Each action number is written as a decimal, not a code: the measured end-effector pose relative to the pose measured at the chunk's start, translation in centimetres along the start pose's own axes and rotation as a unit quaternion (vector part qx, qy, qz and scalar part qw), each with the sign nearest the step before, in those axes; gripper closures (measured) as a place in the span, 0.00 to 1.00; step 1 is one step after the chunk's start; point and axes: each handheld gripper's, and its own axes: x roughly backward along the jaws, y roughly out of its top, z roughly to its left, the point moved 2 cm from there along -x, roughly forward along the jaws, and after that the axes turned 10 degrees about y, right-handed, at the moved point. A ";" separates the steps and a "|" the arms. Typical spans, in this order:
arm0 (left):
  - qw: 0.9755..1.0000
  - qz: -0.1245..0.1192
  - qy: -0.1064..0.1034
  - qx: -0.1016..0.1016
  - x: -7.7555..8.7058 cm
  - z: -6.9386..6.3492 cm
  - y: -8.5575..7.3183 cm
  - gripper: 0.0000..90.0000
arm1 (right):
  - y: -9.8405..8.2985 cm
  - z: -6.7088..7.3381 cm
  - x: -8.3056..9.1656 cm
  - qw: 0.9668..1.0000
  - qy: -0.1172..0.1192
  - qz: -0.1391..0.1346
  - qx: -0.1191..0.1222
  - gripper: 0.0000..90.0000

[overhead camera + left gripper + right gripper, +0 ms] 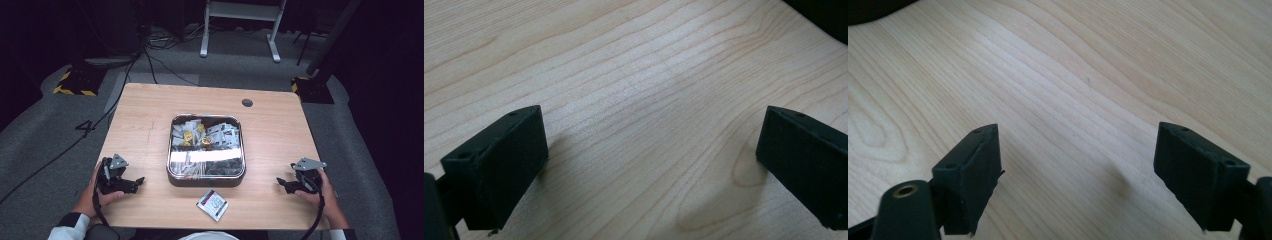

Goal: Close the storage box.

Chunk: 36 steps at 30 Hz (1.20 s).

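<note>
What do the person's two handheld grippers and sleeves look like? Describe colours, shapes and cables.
Both the left gripper and the right gripper are black, each with two blocky, flat-faced jaws bearing small screw holes. A grey three-cornered plate tops each one, and a black cable trails back from it. The sleeves are white with dark cuffs.

A pale wood-grain table (pixel 145 125) fills the frame's centre under a shiny silver tin (pixel 172 172), a red-and-white packet (pixel 212 204) at lower centre, and yellow-black striped blocks (pixel 75 82) upper left.
</note>
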 end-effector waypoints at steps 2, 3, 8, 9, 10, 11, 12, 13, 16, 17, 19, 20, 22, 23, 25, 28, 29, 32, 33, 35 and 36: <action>1.000 0.000 0.000 0.001 0.0 0.0 0.0 0.00 | -0.4 -0.1 0.2 1.000 -0.001 -0.006 -0.008 0.21; 1.000 0.001 -0.001 0.001 0.0 0.0 0.0 0.00 | -0.7 -0.3 0.3 1.000 -0.002 -0.010 -0.012 0.21; 1.000 -0.001 0.001 0.001 0.0 0.0 0.0 0.00 | -1.9 -0.6 0.5 0.999 -0.001 -0.016 -0.032 0.20; 1.000 0.001 0.000 0.001 0.0 0.0 0.0 0.00 | -2.1 -0.6 0.6 0.999 -0.001 -0.020 -0.037 0.19; 1.000 0.000 0.000 0.001 0.0 0.0 0.0 0.00 | -2.3 -0.7 0.7 0.999 -0.001 -0.024 -0.043 0.19; 1.000 -0.001 0.000 0.002 0.0 0.0 0.0 0.00 | -2.4 -0.7 0.7 0.999 0.000 -0.026 -0.045 0.19; 1.000 0.000 0.000 0.001 0.0 0.0 0.0 0.00 | -2.6 -0.7 0.8 0.998 -0.001 -0.030 -0.048 0.18; 1.000 0.000 0.000 0.001 0.0 0.0 0.0 0.00 | -2.8 -0.8 0.7 0.998 -0.001 -0.037 -0.059 0.17; 1.000 -0.001 0.002 0.002 0.0 0.0 0.0 0.00 | -3.3 -1.1 0.8 0.995 0.006 -0.047 -0.083 0.17; 1.000 -0.001 0.002 0.002 0.0 0.0 0.0 0.00 | -3.3 -1.2 0.8 0.995 0.004 -0.048 -0.084 0.17; 1.000 0.000 0.001 0.001 0.0 0.0 0.0 0.00 | -3.3 -1.2 0.8 0.995 0.004 -0.047 -0.083 0.17; 1.000 0.000 0.001 0.001 0.0 0.0 0.0 0.00 | -3.3 -1.2 0.8 0.995 0.003 -0.047 -0.084 0.16; 1.000 0.000 0.000 0.001 0.0 0.0 0.0 0.00 | -3.3 -1.2 0.8 0.995 0.003 -0.047 -0.085 0.16; 1.000 0.000 0.000 0.002 0.0 0.0 0.0 0.00 | -3.3 -1.2 0.8 0.995 0.002 -0.047 -0.085 0.16; 1.000 0.000 0.000 0.001 0.0 0.0 0.0 0.00 | -3.3 -1.2 0.8 0.995 0.001 -0.047 -0.085 0.16; 1.000 -0.001 0.001 0.003 0.0 0.0 0.0 0.00 | -3.2 -1.2 0.7 0.995 -0.002 -0.048 -0.088 0.16; 1.000 -0.001 0.002 0.004 0.0 -0.1 0.0 0.00 | -3.2 -1.2 0.6 0.995 -0.002 -0.048 -0.088 0.16; 1.000 0.001 0.002 0.004 0.1 -0.1 -0.1 0.00 | -3.1 -1.2 0.6 0.995 -0.003 -0.047 -0.090 0.16; 1.000 0.001 0.002 0.004 0.1 -0.1 -0.1 0.00 | -3.1 -1.3 0.6 0.995 -0.003 -0.047 -0.089 0.16; 1.000 0.001 0.002 0.004 0.1 -0.1 -0.1 0.00 | -3.0 -1.3 0.5 0.995 -0.003 -0.047 -0.090 0.16; 1.000 0.001 0.002 0.004 0.1 -0.1 -0.1 0.00 | -3.0 -1.3 0.5 0.995 -0.003 -0.048 -0.089 0.16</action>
